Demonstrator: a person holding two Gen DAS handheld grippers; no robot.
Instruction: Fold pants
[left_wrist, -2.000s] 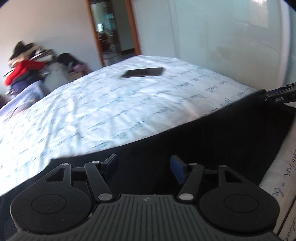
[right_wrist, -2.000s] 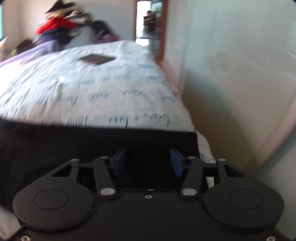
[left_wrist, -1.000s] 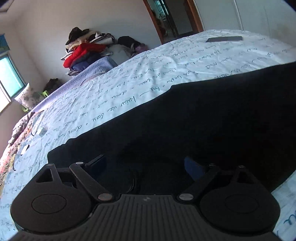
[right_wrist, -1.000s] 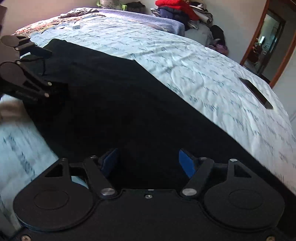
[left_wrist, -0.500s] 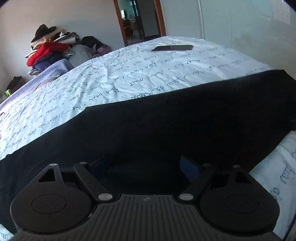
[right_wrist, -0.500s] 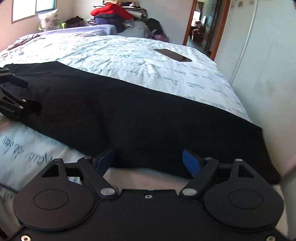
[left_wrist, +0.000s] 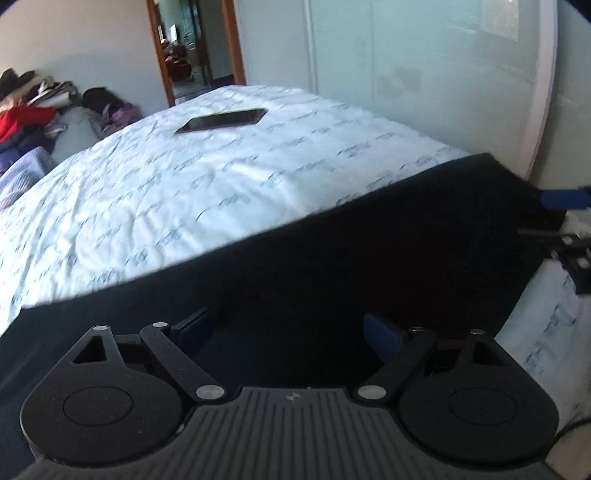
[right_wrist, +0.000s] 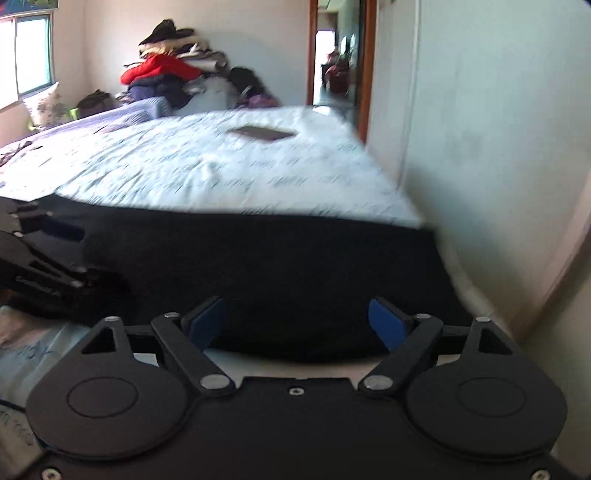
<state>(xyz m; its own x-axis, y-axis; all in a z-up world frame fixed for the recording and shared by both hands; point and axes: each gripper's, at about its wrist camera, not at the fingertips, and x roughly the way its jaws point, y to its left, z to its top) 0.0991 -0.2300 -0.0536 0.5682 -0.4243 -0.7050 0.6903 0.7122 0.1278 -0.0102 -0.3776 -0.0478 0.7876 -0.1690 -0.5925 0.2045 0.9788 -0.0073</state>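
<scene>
The black pants (left_wrist: 332, 266) lie flat across the near part of the bed, also in the right wrist view (right_wrist: 277, 266). My left gripper (left_wrist: 290, 330) is open, low over the pants' near edge. My right gripper (right_wrist: 297, 325) is open at the pants' near edge, close to the bed's right corner. The right gripper's blue fingertip (left_wrist: 563, 199) shows at the right edge of the left wrist view. The left gripper's black linkage (right_wrist: 40, 266) shows at the left of the right wrist view.
The bed has a white quilt (left_wrist: 184, 184) with script print. A dark phone (left_wrist: 221, 120) lies on it farther back. A clothes pile (right_wrist: 170, 74) is at the far end. A wall (right_wrist: 480, 147) and doorway (right_wrist: 332, 74) are on the right.
Both grippers swung right along the pants and dropped lower toward the bed's right corner. Both stay open and hold nothing.
</scene>
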